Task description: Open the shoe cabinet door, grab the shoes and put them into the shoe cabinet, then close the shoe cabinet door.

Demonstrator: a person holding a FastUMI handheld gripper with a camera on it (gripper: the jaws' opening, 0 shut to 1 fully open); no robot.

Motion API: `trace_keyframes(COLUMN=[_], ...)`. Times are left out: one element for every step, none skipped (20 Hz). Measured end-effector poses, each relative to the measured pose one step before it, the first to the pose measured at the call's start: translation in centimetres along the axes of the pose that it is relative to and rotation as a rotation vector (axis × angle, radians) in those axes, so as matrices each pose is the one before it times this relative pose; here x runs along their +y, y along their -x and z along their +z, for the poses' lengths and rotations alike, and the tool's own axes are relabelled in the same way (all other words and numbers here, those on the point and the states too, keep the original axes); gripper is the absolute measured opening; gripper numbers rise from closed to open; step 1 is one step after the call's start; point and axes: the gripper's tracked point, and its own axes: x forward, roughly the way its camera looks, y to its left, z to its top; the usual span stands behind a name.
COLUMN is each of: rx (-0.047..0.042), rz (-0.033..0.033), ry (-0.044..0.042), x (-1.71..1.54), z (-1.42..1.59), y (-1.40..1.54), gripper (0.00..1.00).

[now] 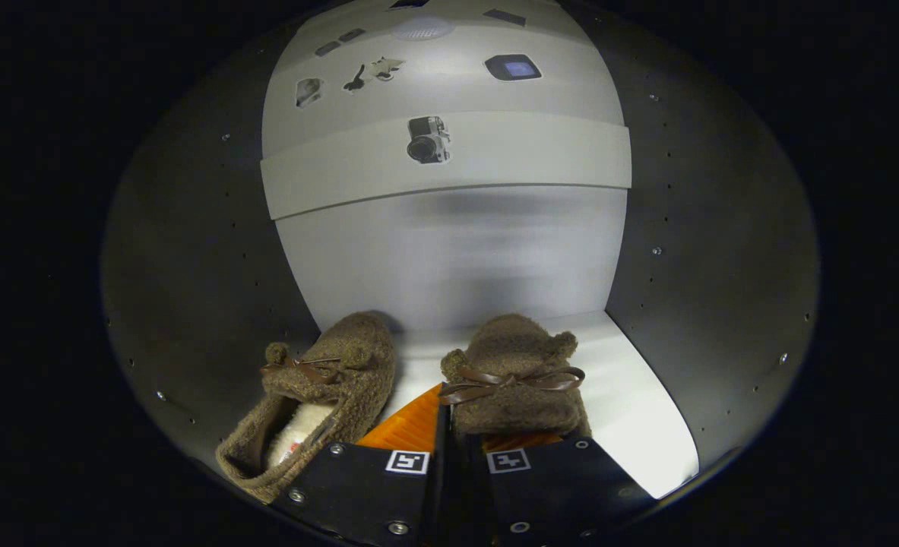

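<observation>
Slippers: left slipper (320, 395) beside tool (449, 437); right slipper's (516, 376) heel hidden behind fingers, grip state indiscernible.

The claw (449, 425) reaches forward, its two fingers drawn nearly together, a narrow gap between.

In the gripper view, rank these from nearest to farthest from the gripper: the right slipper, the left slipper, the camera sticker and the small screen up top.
The gripper looks shut or nearly shut, on nothing.
1. Right slipper: just ahead of the fingers, its heel at their tips.
2. Left slipper: beside the fingers, to their left, slightly farther off.
3. Camera sticker: on the grey panel well beyond both.
4. Small screen: higher up, farthest.
</observation>
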Motion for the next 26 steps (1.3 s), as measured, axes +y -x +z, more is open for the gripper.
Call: trace_keyframes(rx=[0.00543,0.00492,0.01186,0.01051,-0.0003,-0.00843,-0.00896,-0.00649,0.01025,0.0066,-0.00888,-0.01387,-0.00918,-0.00951,-0.00885,-0.00894,-0.00856,-0.00849,-0.00608,-0.00647,-0.01068,-0.011,-0.00921,-0.00629,-0.00319,-0.01259], rz=[0.01035,0.01281,0.00792,0.00794,0.00394,-0.00262,-0.00951,-0.00879,-0.00561,-0.0035,-0.00384,-0.00887,-0.00424,-0.0034,-0.00254,0.00001,0.00156,-0.00309,-0.00826,-0.00238,0.00255,0.00188,-0.00301,-0.01259,-0.00887,0.00503], ry=[-0.01817,-0.01984,-0.01618,-0.01049,-0.00317,0.00483,0.0106,0.00962,0.00283,-0.00398,-0.00083,0.00467,0.00525,-0.00038,-0.00414,-0.0048,-0.00035,0.00726,0.00836,0.00298,0.00122,0.00334,0.00676,0.00706,0.00113,-0.00167], x=[0.272,0.244,0.12,0.161,0.175,0.023,-0.105,-0.139,0.0,0.023,0.082,-0.056,0.046,0.109,0.081,0.218,0.219,0.071,-0.022,0.198,0.11,0.323,-0.108,-0.31,-0.244,0.045], z=[0.042,0.061,-0.129,-0.124,-0.022,0.068,-0.02,0.053,-0.278,-0.098,0.174,0.231,0.029,0.032,0.013,0.01,-0.108,-0.113,-0.26,-0.272,-0.154,-0.595,-0.421,-0.465,-0.56,-0.291], y=[0.241,0.414,0.324,0.305,0.542,0.571,0.626,0.336,0.322,0.501,0.638,0.796,0.887,1.029,1.128,1.136,1.321,1.386,1.413,1.331,1.404,1.767,1.543,1.532,1.531,1.547], gripper=[0.16,0.2,0.25,0.3,0.32,0.32,0.33,0.33,0.33,0.34,0.34,0.34,0.34,0.34,0.34,0.34,0.34,0.34,0.34,0.33,0.34,0.34,0.33,0.34,0.34,0.34])
